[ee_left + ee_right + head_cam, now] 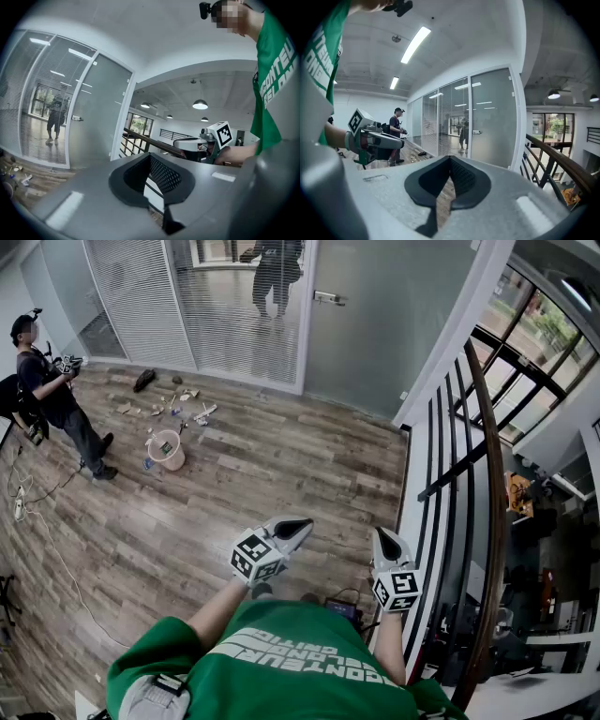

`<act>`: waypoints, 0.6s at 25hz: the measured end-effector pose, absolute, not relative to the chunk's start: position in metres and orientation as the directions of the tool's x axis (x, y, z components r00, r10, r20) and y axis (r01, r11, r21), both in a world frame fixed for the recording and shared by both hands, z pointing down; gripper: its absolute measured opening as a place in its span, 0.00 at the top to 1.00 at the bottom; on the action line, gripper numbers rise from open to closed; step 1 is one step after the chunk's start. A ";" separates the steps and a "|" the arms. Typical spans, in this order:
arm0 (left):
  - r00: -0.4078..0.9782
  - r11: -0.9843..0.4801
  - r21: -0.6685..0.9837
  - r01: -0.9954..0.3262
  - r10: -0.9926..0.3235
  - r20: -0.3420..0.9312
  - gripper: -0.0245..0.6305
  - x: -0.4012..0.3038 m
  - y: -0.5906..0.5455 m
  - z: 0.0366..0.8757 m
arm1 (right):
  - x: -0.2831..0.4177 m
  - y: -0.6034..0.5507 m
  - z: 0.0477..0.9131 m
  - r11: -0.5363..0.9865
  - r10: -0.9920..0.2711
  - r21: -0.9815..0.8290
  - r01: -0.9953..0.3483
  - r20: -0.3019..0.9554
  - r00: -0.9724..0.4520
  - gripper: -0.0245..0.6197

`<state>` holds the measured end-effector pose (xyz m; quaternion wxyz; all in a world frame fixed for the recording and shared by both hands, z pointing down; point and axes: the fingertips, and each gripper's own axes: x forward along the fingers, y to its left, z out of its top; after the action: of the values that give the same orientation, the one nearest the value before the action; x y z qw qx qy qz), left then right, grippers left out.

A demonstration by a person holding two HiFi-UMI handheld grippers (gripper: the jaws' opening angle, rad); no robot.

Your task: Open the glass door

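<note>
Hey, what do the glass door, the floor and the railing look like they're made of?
Door: frosted glass, matte grey, with a small metal-looking handle. Floor: wood-look planks with visible grain and seams; real wood or laminate, unclear. Railing: glossy brown top, probably wood, over black bars, likely metal.

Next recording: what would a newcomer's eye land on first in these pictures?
The closed glass door stands at the far side of the wooden floor, with someone behind the slatted glass panel beside it. At the left, a pink bucket sits by scattered litter near a standing person. In the foreground the left gripper and right gripper point towards the door, tongs shut and empty.
</note>
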<state>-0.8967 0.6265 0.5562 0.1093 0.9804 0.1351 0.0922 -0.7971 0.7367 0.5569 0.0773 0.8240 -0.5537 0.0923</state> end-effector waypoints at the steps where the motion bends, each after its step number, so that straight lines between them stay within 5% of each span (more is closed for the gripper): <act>1: 0.946 -0.940 0.238 0.245 0.285 0.152 0.94 -0.896 0.628 0.555 | -0.797 0.738 0.556 -0.374 -0.899 0.025 -0.927 0.237 0.369 0.97; 15: 0.947 -0.942 0.236 0.240 0.281 0.158 0.94 -0.894 0.634 0.556 | -0.794 0.743 0.558 -0.370 -0.900 0.022 -0.929 0.237 0.365 0.97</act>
<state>-0.8940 0.6336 0.5557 0.1074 0.9807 0.1327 0.0951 -0.7938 0.7432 0.5582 0.0762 0.8226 -0.5559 0.0925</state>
